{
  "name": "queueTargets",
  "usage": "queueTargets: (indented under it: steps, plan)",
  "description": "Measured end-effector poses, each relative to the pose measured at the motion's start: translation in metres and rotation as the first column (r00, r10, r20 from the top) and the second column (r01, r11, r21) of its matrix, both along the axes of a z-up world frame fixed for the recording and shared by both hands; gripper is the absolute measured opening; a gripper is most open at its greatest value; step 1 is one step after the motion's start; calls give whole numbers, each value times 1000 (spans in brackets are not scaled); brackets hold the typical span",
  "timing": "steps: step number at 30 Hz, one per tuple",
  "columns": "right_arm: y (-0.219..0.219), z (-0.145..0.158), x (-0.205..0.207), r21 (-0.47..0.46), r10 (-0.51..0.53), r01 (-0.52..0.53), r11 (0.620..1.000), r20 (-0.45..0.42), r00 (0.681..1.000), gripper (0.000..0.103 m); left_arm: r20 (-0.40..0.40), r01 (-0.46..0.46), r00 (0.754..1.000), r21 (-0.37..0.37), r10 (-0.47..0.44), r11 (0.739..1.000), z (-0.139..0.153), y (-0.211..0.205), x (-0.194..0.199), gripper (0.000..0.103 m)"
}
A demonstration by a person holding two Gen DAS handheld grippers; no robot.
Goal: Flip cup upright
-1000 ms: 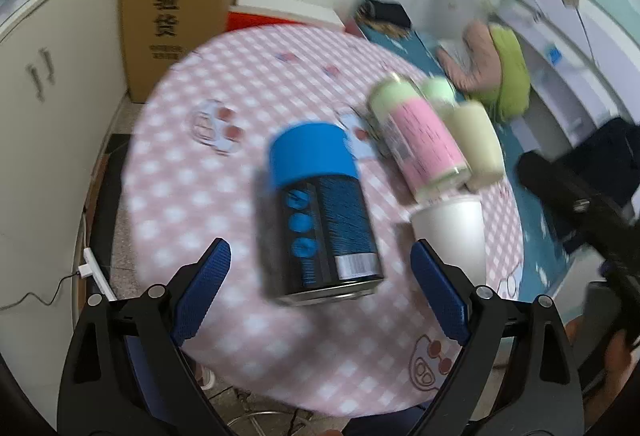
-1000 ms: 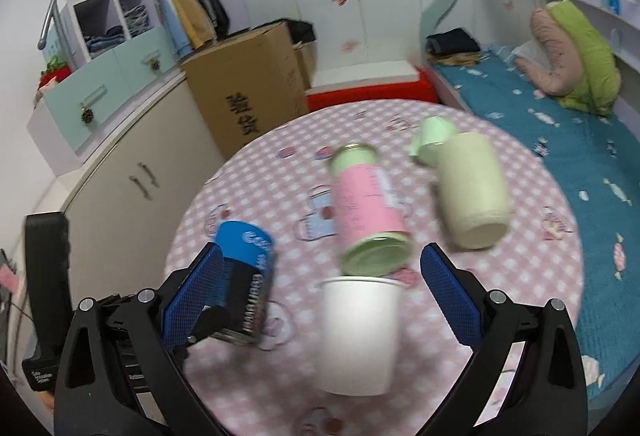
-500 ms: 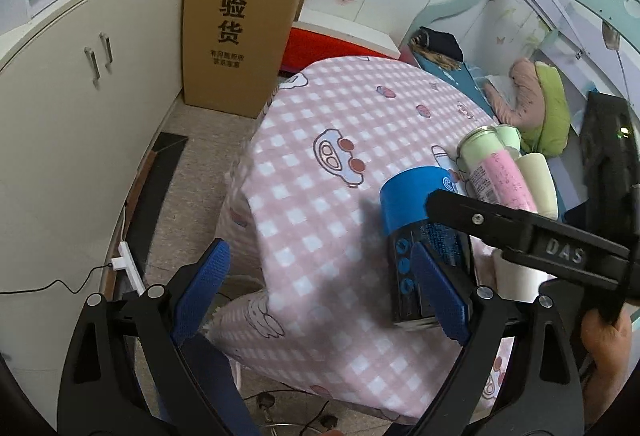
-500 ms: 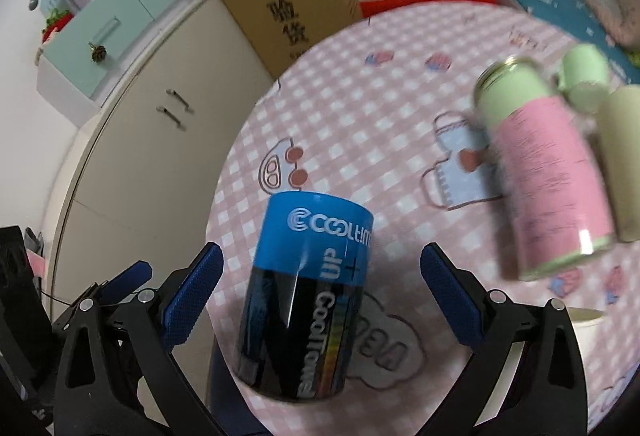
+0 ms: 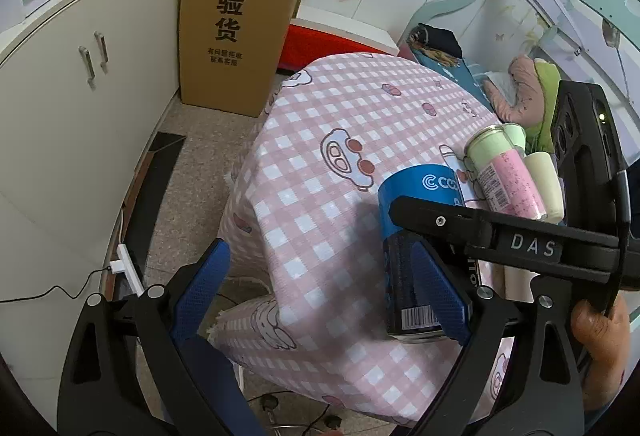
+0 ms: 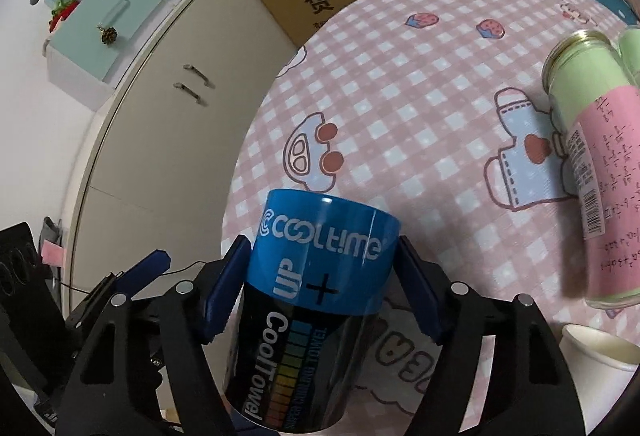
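A black can-shaped cup with a blue band point(image 6: 316, 312) lies on its side near the front left edge of the pink checked table point(image 6: 420, 84). My right gripper point(image 6: 320, 296) is shut on it, one pad on each side of the blue band. In the left wrist view the cup point(image 5: 412, 236) shows behind the right gripper's black arm point(image 5: 500, 236). My left gripper point(image 5: 320, 296) is open and empty, hovering off the table's left edge, its right finger point(image 5: 440, 292) in front of the cup.
A pink and green bottle point(image 6: 588, 164) lies on its side to the right, with a cream cup point(image 5: 544, 184) and a white paper cup point(image 6: 600, 368) nearby. A cardboard box point(image 5: 236, 20) and white cabinets point(image 5: 80, 84) stand left of the table.
My right gripper has closed its fingers onto the blue-banded cup. My left gripper has swung left off the table edge and stays open.
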State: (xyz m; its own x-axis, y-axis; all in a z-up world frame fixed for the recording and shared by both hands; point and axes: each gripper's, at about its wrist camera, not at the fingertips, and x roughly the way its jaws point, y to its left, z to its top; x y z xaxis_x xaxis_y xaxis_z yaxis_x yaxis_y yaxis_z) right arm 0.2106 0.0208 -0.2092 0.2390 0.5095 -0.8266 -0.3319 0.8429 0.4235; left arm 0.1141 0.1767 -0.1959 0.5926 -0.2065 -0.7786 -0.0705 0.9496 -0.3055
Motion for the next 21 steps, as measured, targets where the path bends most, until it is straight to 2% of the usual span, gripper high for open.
queueTargets:
  steps: [5,8,12,15,21]
  plan:
    - [-3,15,-3,-1,-12,12,1000,72,997,69,21,-4,1000,0,4,1000,6,-1,4,92]
    - [-8,29,-5,-61,-31,42,997,171,985,69,34,-12,999,19,11,1000,10,-4,10,92]
    - [-8,44,-7,-163,-39,94,982,314,948,68,38,-34,999,40,32,999,12,-6,22,92]
    - [-8,46,-10,-206,-35,125,971,389,920,68,48,-54,998,58,51,997,14,-8,29,92]
    - [-12,44,-15,-258,-25,167,952,477,879,68,53,-83,995,67,79,994,16,-8,32,92]
